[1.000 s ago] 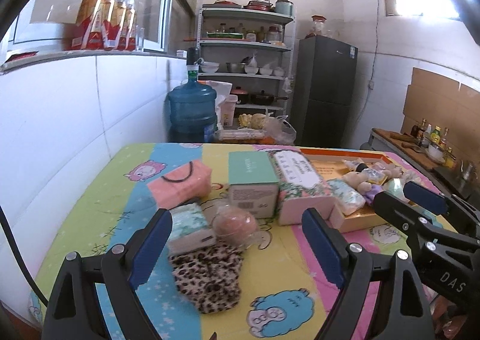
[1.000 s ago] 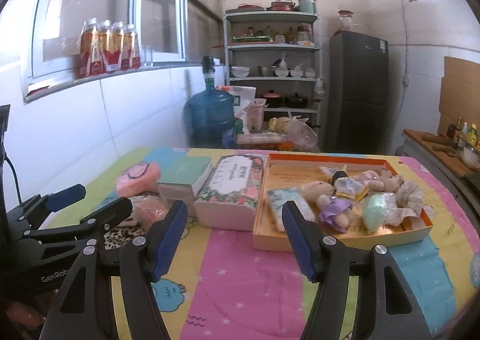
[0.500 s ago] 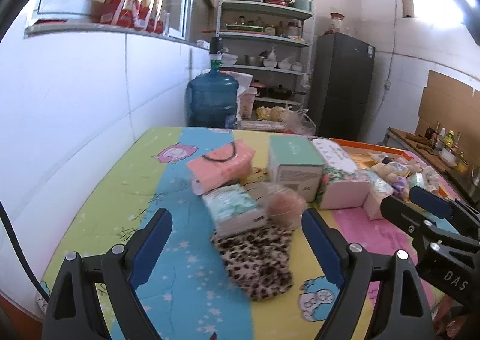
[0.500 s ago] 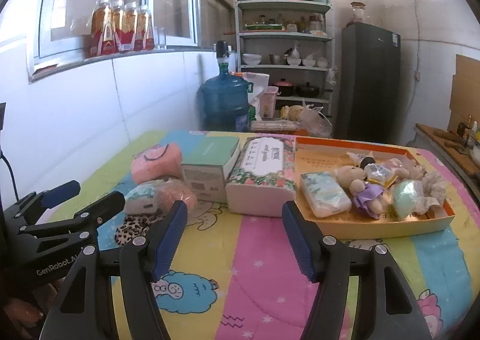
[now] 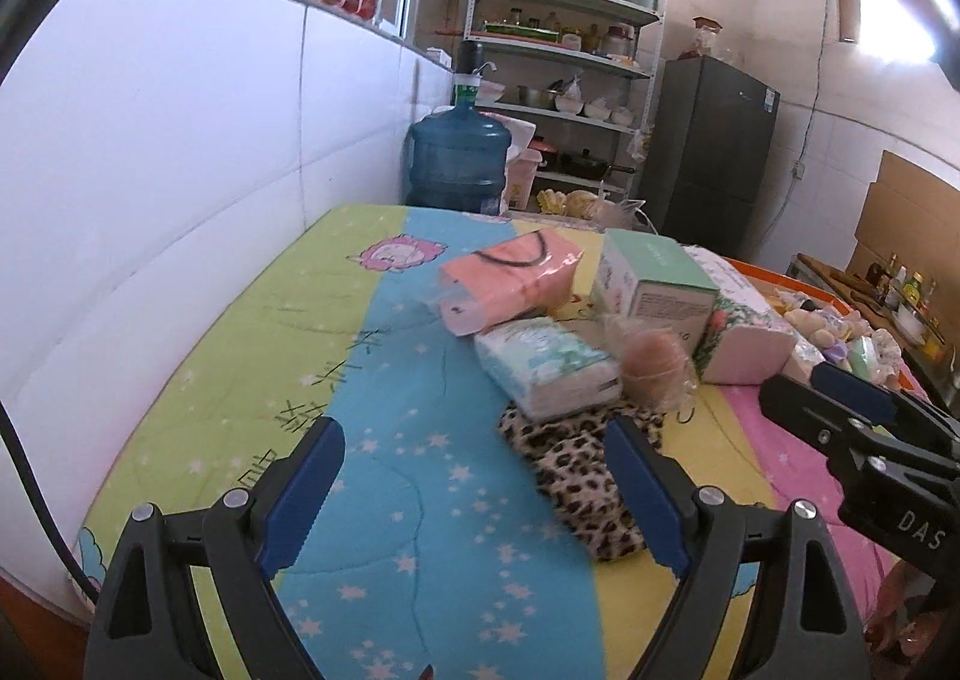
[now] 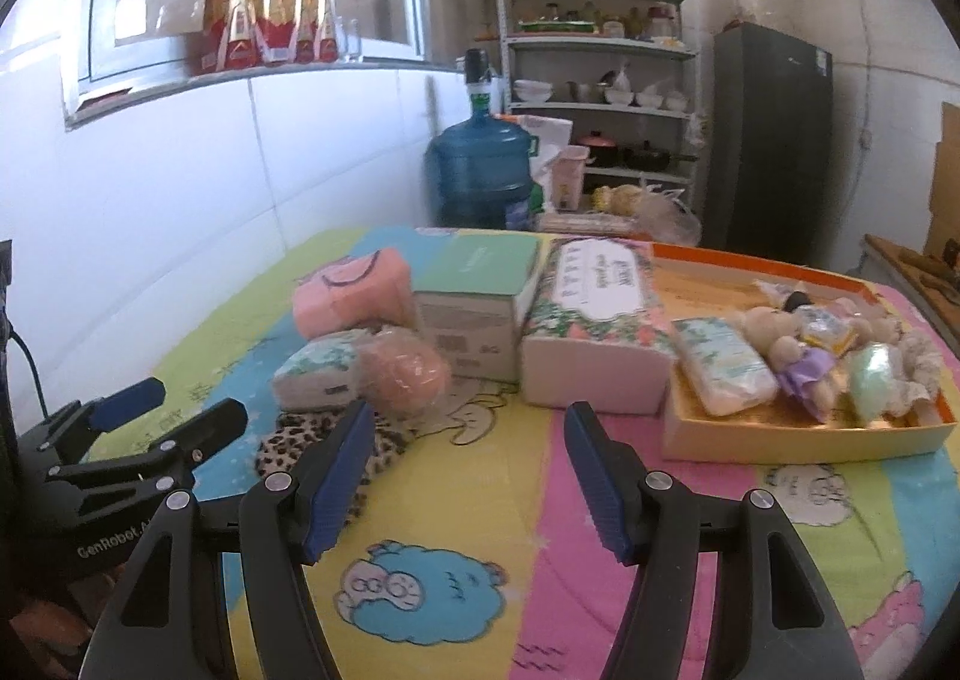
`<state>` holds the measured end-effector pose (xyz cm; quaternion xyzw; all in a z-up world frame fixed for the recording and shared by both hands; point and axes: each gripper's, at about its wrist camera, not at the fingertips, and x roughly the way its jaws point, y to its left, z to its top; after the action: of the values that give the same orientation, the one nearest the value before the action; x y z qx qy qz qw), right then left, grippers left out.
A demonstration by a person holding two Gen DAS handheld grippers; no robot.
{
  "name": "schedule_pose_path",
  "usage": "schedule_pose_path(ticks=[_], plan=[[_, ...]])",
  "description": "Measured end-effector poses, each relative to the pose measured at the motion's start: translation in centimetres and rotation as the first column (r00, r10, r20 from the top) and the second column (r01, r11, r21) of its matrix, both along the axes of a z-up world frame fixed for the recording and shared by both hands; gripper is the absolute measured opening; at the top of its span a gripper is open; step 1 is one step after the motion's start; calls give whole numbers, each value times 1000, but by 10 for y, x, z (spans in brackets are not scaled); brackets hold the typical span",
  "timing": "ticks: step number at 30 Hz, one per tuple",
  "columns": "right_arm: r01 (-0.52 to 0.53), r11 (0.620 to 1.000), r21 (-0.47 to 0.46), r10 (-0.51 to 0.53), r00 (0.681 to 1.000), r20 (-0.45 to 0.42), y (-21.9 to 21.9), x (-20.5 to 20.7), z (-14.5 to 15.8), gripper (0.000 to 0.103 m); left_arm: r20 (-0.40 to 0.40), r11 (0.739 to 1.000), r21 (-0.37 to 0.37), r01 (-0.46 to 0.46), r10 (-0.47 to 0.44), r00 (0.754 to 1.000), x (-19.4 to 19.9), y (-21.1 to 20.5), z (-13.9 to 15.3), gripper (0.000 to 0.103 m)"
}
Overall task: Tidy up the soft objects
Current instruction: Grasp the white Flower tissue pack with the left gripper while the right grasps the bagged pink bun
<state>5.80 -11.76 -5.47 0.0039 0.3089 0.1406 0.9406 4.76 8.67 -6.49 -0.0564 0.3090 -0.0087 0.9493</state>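
Observation:
On the cartoon-print table lie a leopard-print cloth (image 5: 585, 470) (image 6: 324, 440), a white tissue pack (image 5: 546, 365) (image 6: 321, 374), a bagged pink puff (image 5: 654, 365) (image 6: 408, 371) and a pink tissue pack (image 5: 510, 281) (image 6: 354, 290). An orange tray (image 6: 798, 440) at the right holds a tissue pack (image 6: 723, 365), a plush doll (image 6: 792, 350) and other soft items. My left gripper (image 5: 474, 494) is open and empty, short of the cloth and left of it. My right gripper (image 6: 465, 479) is open and empty above the table's front middle.
A green-topped box (image 5: 654, 287) (image 6: 474, 302) and a floral tissue box (image 6: 594, 320) stand mid-table. Beyond the far edge are a blue water jug (image 5: 459, 161), shelves (image 6: 597, 92) and a dark fridge (image 6: 768, 140). A white tiled wall (image 5: 150, 188) runs along the left.
My left gripper has swung left, so the soft items now sit right of centre in its view. My right gripper has also turned left, bringing the pile nearer centre. Both stay open.

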Motion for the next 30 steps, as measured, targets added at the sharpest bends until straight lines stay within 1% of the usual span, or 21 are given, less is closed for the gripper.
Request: schedule_pose_path(ticks=[6, 9, 16, 18, 23, 27, 28, 29, 30], plan=[[-48, 999, 10, 49, 998, -28, 20, 19, -10, 67, -9, 1000, -12, -21, 21, 1000, 2, 14, -4, 88], [-55, 998, 17, 56, 997, -46, 25, 30, -16, 67, -10, 999, -15, -29, 29, 1000, 2, 19, -5, 88], [-56, 998, 39, 59, 994, -88, 29, 55, -25, 67, -8, 999, -20, -25, 25, 1000, 11, 23, -5, 88], [-64, 996, 55, 69, 993, -100, 29, 60, -26, 67, -9, 1000, -19, -24, 24, 1000, 12, 23, -4, 88], [-70, 996, 58, 77, 989, -125, 32, 69, -28, 67, -16, 999, -25, -24, 24, 1000, 17, 26, -5, 88], [-89, 992, 89, 102, 983, -153, 32, 77, -32, 67, -19, 999, -27, -26, 26, 999, 19, 27, -6, 88], [-95, 991, 99, 110, 981, -160, 32, 79, -33, 66, -20, 999, -28, -25, 24, 1000, 19, 27, -6, 88], [-101, 989, 105, 118, 979, -165, 32, 80, -34, 57, -20, 999, -29, -24, 24, 1000, 20, 27, -6, 88], [-110, 987, 115, 129, 977, -171, 32, 80, -35, 53, -20, 999, -30, -21, 21, 1000, 20, 26, -5, 88]])
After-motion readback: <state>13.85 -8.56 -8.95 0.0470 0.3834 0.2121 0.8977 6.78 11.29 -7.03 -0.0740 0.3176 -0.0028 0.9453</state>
